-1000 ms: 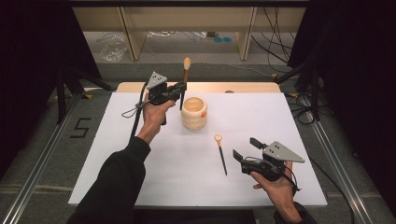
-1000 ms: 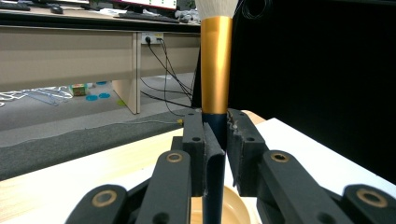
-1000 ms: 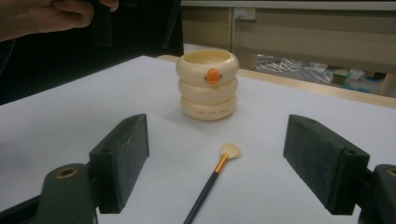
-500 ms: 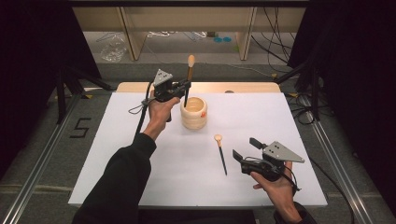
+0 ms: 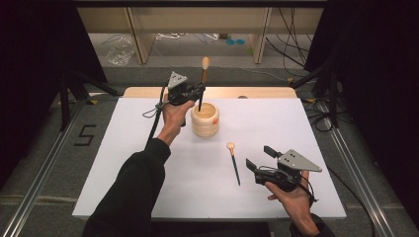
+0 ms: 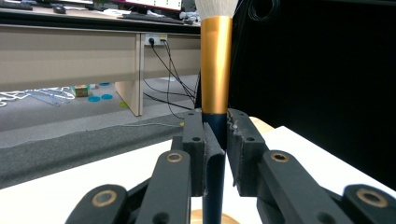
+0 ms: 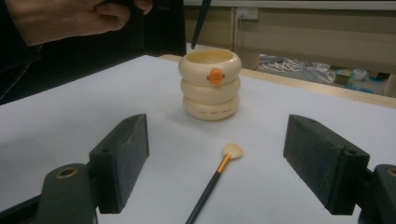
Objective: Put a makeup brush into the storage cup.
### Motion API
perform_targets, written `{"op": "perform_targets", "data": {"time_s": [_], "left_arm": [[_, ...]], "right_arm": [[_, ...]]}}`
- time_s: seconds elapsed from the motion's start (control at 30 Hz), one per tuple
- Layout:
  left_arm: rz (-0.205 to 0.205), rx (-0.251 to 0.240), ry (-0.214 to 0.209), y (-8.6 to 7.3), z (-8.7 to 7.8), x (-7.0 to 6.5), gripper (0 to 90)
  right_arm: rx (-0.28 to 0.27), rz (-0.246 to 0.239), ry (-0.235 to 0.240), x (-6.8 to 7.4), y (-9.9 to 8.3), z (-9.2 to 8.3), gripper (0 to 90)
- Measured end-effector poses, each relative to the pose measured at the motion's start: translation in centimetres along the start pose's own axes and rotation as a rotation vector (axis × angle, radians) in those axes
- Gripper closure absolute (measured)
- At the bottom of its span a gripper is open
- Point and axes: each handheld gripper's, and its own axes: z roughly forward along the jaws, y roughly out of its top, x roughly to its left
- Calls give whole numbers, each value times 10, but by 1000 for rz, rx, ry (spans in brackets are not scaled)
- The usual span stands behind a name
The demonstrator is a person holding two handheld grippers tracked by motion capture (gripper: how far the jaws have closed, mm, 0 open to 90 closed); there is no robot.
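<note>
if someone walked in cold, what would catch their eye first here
Probably the left gripper, clamped on a makeup brush held upright with its dark tip just over the cream ringed holder near the far middle of the white table. Next, a second brush lying flat in front of the holder, and the right gripper beside it with jaws wide apart.

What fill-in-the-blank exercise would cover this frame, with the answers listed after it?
1. The left hand-held gripper is shut on the dark handle of a ____, held upright above the cream holder.
2. The right hand-held gripper has its jaws ____.
3. The small brush lies flat on the white table, between the holder and the ____ hand-held gripper.
4. The button on the holder's side is ____ in colour.

Missing words: brush; open; right; orange
</note>
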Motion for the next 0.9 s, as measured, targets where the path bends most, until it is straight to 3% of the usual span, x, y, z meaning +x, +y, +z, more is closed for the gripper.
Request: {"op": "perform_targets", "data": {"time_s": [0.27, 0.33, 0.53, 0.9], "left_arm": [[15, 9, -2, -7, 6, -1, 783], [0, 8, 0, -9, 8, -2, 783], [13, 30, 7, -17, 10, -1, 782], [-4, 69, 25, -32, 16, 2, 782]], "right_arm": [[-1, -2, 1, 0, 0, 0, 234], [-4, 1, 9, 0, 0, 0, 234], [-3, 2, 10, 0, 0, 0, 234], [-3, 3, 11, 0, 0, 0, 235]]}}
